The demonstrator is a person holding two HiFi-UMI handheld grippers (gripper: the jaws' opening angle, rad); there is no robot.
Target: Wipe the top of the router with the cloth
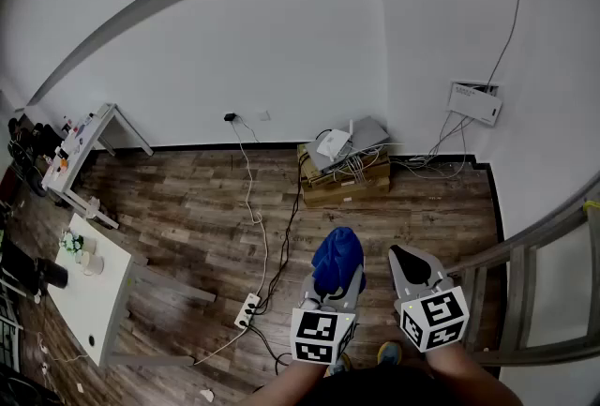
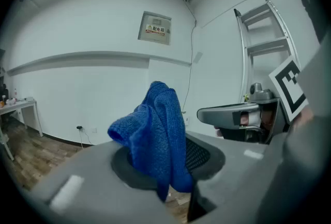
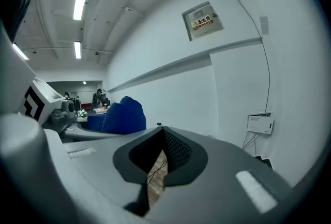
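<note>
Wood-plank floor (image 1: 187,207), bounded by white walls. A low cardboard box (image 1: 349,183) stands at the floor's far edge against the wall, towards the far right corner. The router (image 1: 333,145), white, flat and angular, lies on top of this box at its left end, beside a flat grey slab (image 1: 369,131), with a tangle of white leads spilling over the box's front edge. Open floor separates the box from both grippers, crossed only by cables running from a wall socket down to a white power strip (image 1: 247,308). A white table (image 1: 94,287) occupies the floor's left side; a metal ladder frame (image 1: 534,254) closes off the right edge. The left gripper (image 1: 336,290) is clenched on the cloth (image 2: 158,135), a blue, coarse-knit fabric bunched into a soft peak that stands above the jaws, with a short tail hanging below them. The cloth is held in the air over the near floor, well apart from the router. The right gripper (image 1: 403,256), just beside the left, has its ribbed black jaw pads pressed together on nothing, with only a thin slit behind the pads.
</note>
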